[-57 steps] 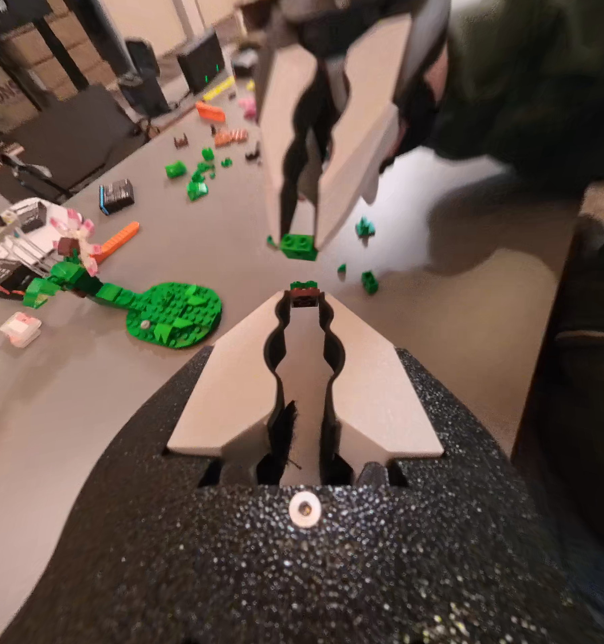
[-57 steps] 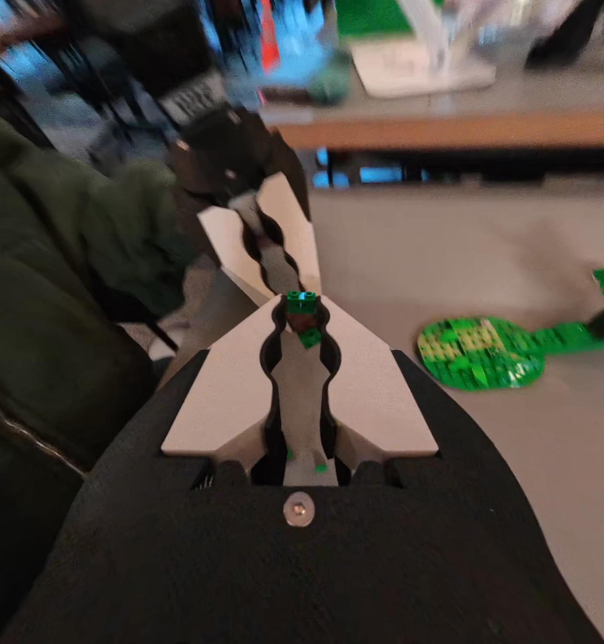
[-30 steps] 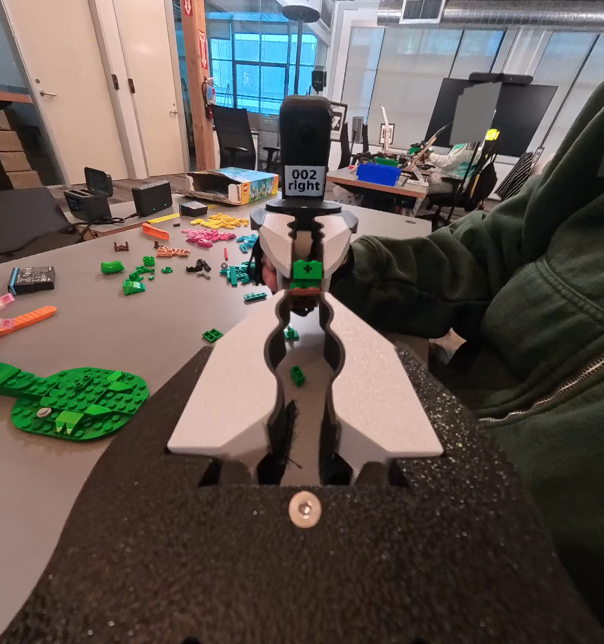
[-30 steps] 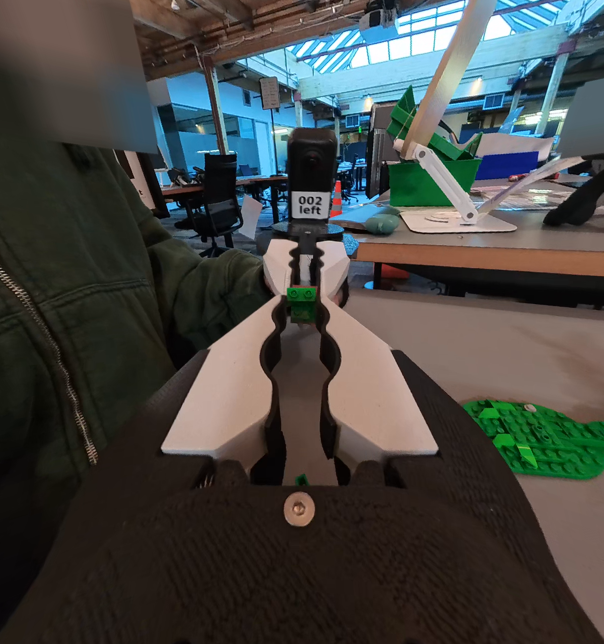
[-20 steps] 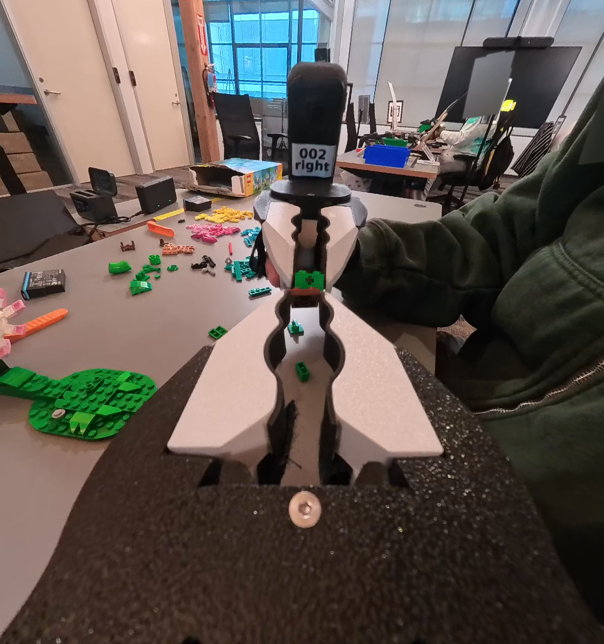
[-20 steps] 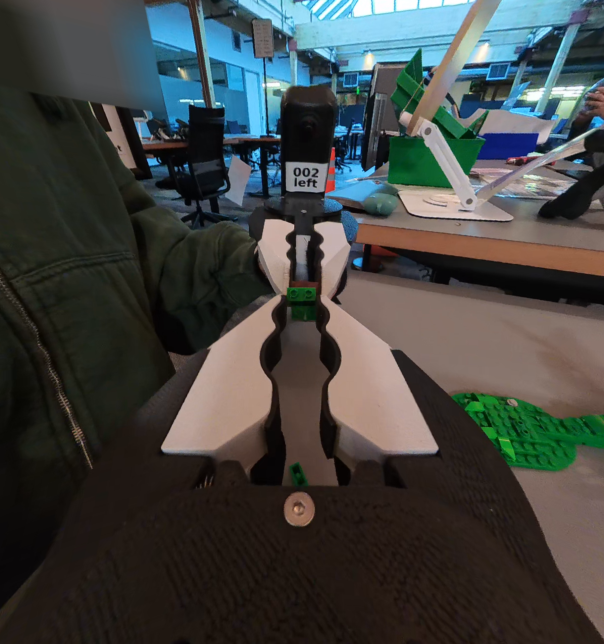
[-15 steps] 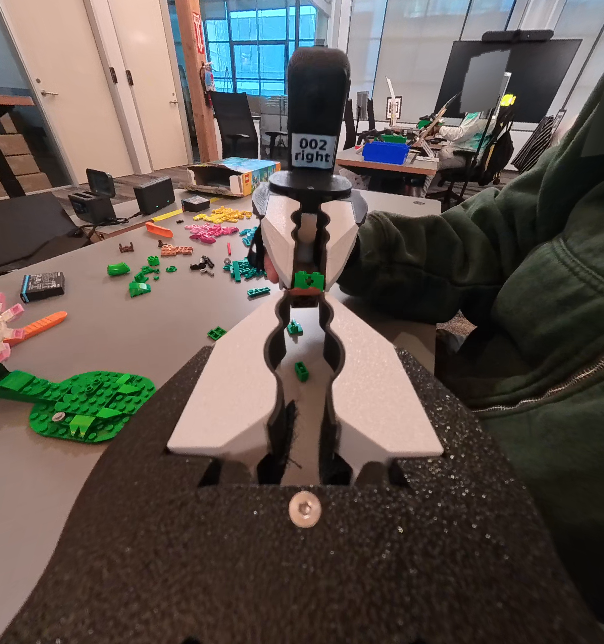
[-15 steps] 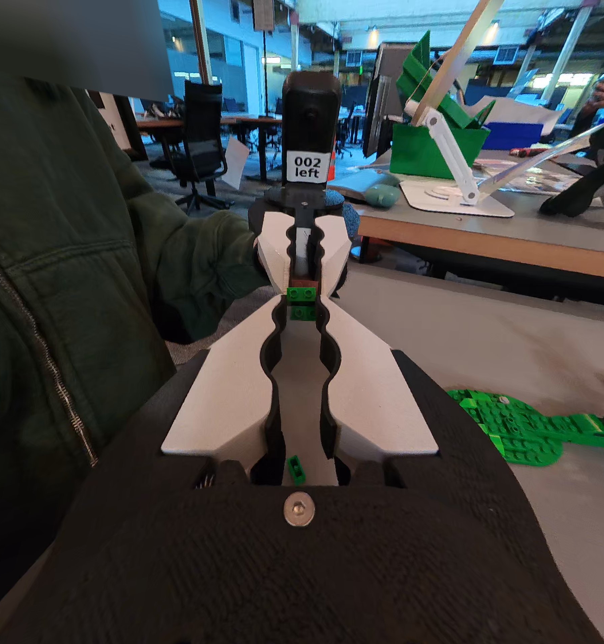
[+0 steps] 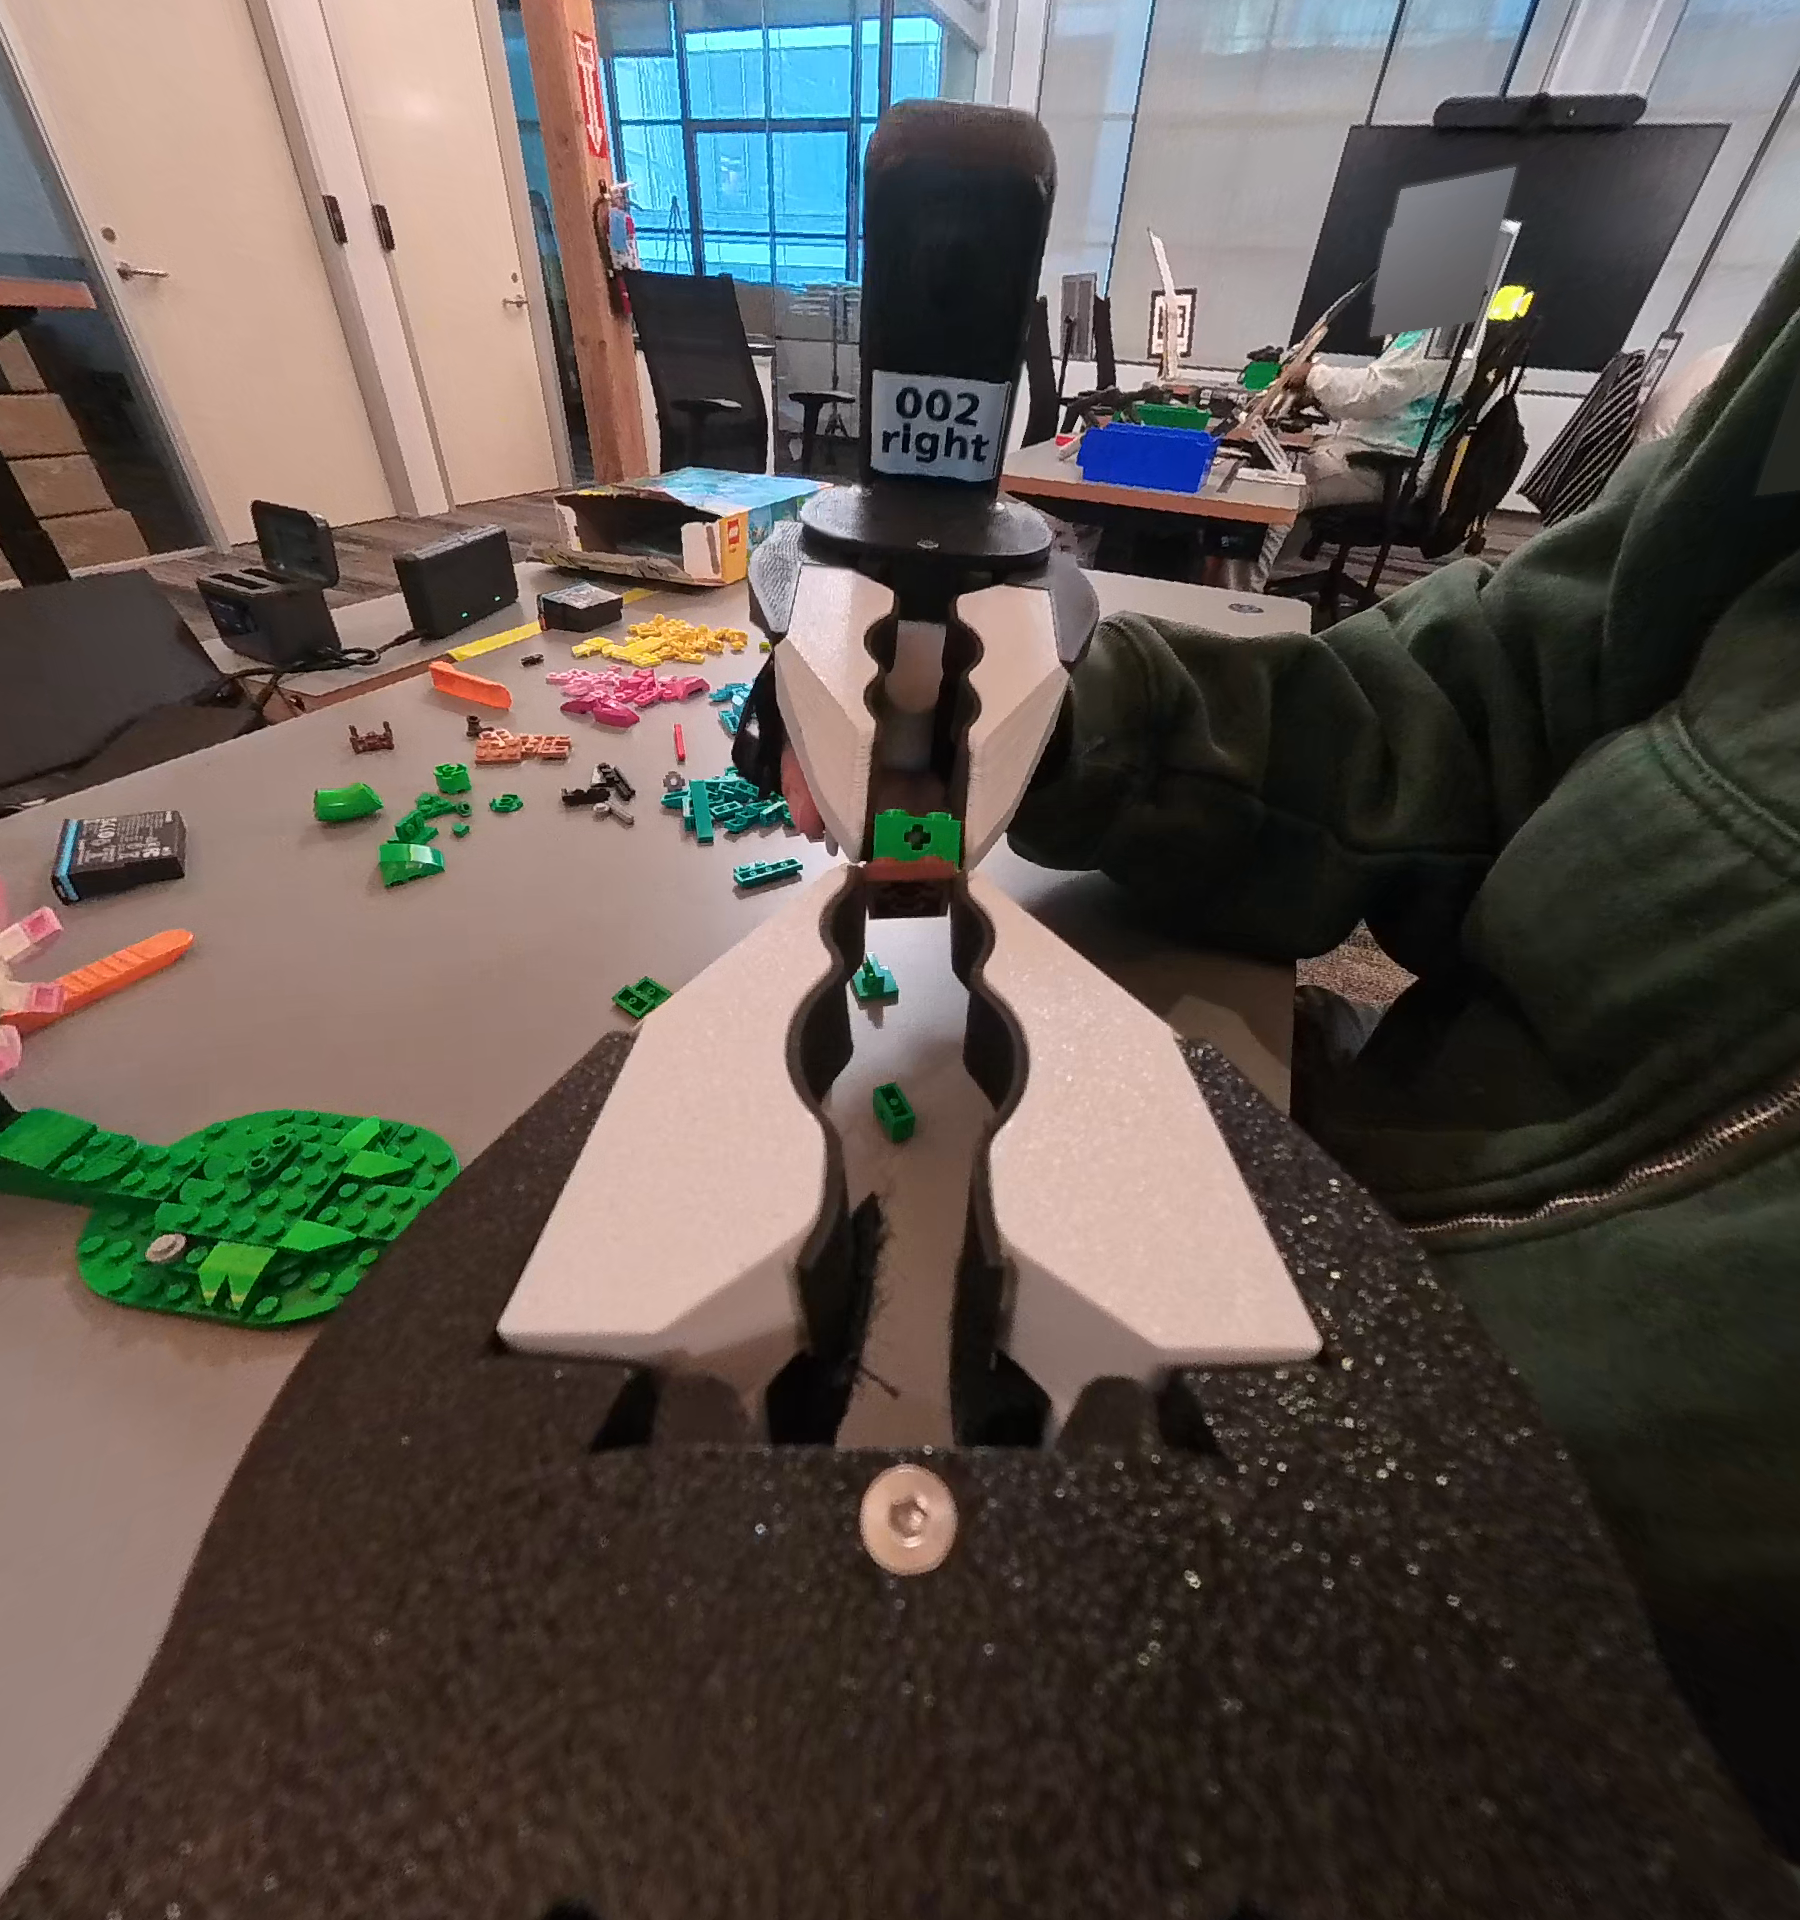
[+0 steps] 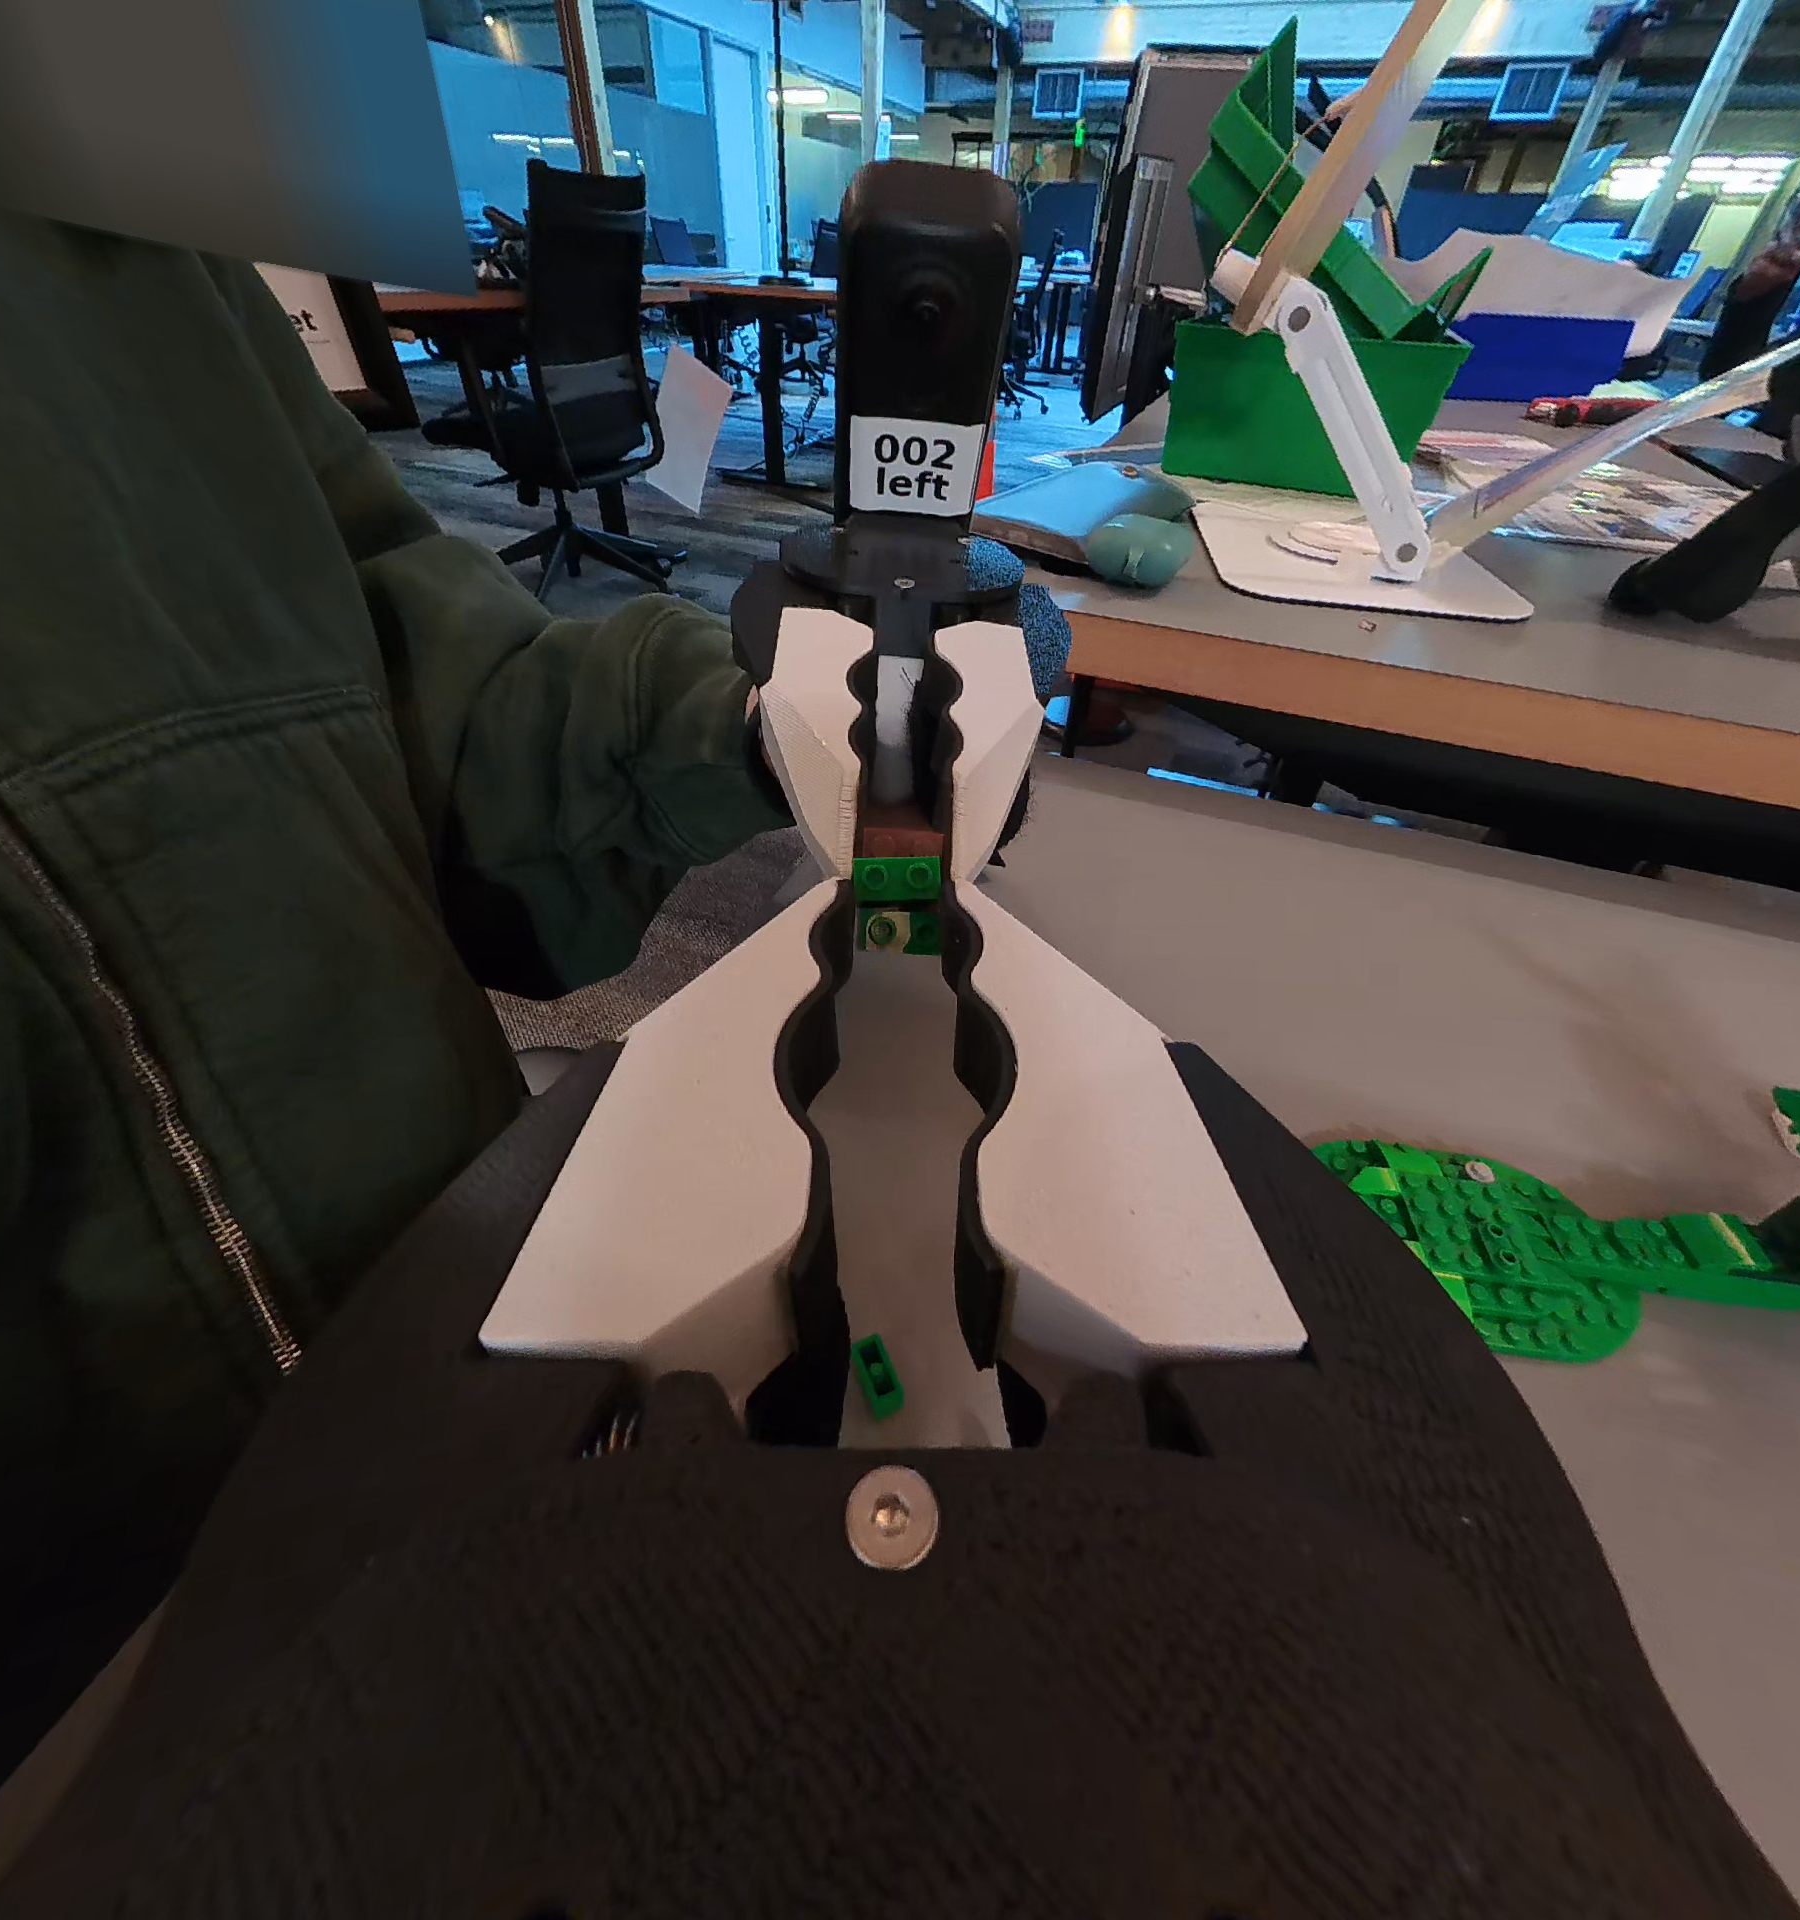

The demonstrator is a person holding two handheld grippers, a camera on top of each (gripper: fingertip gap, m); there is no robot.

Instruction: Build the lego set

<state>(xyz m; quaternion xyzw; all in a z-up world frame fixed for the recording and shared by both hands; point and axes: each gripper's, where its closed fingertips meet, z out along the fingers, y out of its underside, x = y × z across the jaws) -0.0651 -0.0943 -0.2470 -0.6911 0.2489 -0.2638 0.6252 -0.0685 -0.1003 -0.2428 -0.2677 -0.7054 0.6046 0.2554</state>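
Note:
My left gripper (image 9: 908,906) is shut on a small brown brick (image 9: 908,891). My right gripper (image 10: 896,920) faces it tip to tip and is shut on a green brick (image 10: 896,876), with a smaller green piece (image 10: 896,931) under it. The green brick (image 9: 915,836) sits pressed against the brown brick (image 10: 901,840), both held up above the grey table. The right gripper (image 9: 911,831) shows upright in the left wrist view, and the left gripper (image 10: 901,831) in the right wrist view. The green base plate build (image 9: 252,1216) lies on the table to the left; it also shows in the right wrist view (image 10: 1498,1247).
Loose green bricks (image 9: 894,1112) lie on the table (image 9: 460,987) under the grippers. Yellow, pink and teal piles (image 9: 657,675), an orange separator (image 9: 111,971), a black battery (image 9: 122,842) and a cardboard box (image 9: 688,520) lie farther back. A green-sleeved arm (image 9: 1291,748) is on the right. Both grippers' tips are close together, under 4 cm apart. The green base plate build (image 9: 252,1216) is about 20 cm from both grippers' fingertips. Look for it in the right wrist view (image 10: 1444,1194) too.
Both grippers rose from the table and turned to face each other. The green and brown bricks came together tip to tip. In the last half second they barely moved.

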